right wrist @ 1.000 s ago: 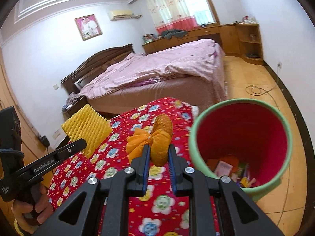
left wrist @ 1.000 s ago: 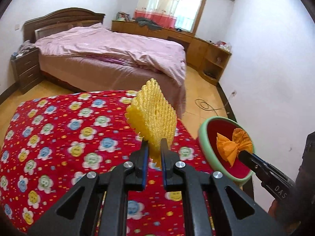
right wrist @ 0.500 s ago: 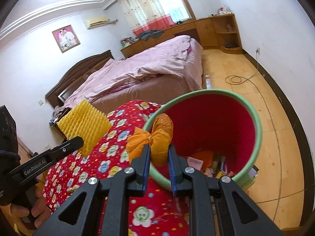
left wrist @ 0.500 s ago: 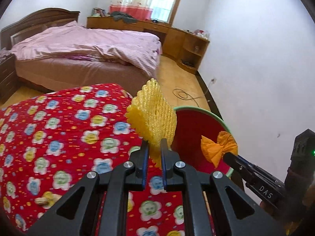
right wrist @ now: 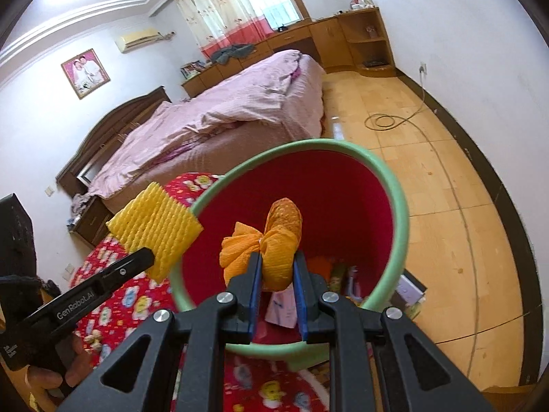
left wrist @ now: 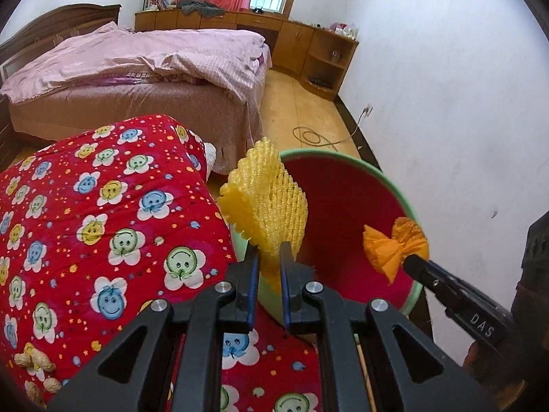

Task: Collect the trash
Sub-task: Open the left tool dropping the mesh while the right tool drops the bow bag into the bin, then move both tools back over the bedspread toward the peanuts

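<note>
My left gripper [left wrist: 269,254] is shut on a yellow foam fruit net [left wrist: 266,201] and holds it over the near rim of the trash bin [left wrist: 394,189], a green-rimmed bin with a red inside. My right gripper [right wrist: 277,267] is shut on a crumpled orange paper wad [right wrist: 271,243] and holds it above the bin's mouth [right wrist: 401,213]. The bin holds several scraps at the bottom [right wrist: 284,309]. The yellow net [right wrist: 154,226] shows left of the bin in the right wrist view. The orange wad [left wrist: 394,245] shows in the left wrist view.
The bin stands beside a table under a red flowered cloth [left wrist: 103,223]. Peanuts [left wrist: 34,365] lie on the cloth at the near left. A pink bed [left wrist: 137,68] is beyond. A cable [right wrist: 387,120] lies on the wooden floor by the white wall.
Both grippers have moved right from over the red cloth to the bin. The orange wad now hangs over the bin's mouth and the yellow net over its rim.
</note>
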The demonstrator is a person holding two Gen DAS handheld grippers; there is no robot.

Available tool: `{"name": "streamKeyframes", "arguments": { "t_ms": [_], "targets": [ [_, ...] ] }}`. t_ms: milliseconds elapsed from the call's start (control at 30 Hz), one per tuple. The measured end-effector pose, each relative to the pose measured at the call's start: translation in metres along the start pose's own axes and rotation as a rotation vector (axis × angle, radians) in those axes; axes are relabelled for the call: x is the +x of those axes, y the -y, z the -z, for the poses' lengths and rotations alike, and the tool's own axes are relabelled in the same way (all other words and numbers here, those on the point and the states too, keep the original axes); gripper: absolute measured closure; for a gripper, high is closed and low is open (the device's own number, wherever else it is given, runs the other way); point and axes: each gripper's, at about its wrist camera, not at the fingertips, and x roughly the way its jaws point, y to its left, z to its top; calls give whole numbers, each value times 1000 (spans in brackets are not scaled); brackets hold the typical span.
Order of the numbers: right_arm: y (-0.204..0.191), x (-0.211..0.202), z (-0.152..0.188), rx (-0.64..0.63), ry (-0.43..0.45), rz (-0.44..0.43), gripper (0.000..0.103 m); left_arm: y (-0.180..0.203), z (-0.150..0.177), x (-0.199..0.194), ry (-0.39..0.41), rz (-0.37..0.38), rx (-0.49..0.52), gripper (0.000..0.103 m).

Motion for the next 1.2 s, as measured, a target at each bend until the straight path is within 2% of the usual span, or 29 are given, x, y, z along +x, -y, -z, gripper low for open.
{"name": "streamKeyframes", "arguments": {
  "t_ms": [200, 267, 333, 433, 767, 1000, 1100, 1200],
  "targets": [
    [10, 14, 1, 15, -26, 21, 83, 5, 2, 12, -25, 5, 32, 92],
    [10, 17, 1, 7, -32, 25, 80, 6, 3, 14, -36, 2, 42, 85],
    [9, 21, 2, -5, -39, 35, 78, 5, 3, 15, -38, -8, 47, 70],
    [9, 25, 1, -7, -49, 41, 77, 5, 2, 13, -33, -26, 52, 64],
    [8, 26, 1, -15, -59, 29, 56, -3, 2, -1, -25, -38, 6, 62],
    [0, 10, 3, -19, -29, 19, 49, -10, 4, -20, -7, -47, -10, 62],
    [-8, 4, 5, -27, -22, 20, 40, -16, 7, -29, -3, -61, -22, 62],
    [-17, -1, 8, -36, -19, 16, 38, -23, 11, -40, 4, -71, -38, 62]
  ]
}}
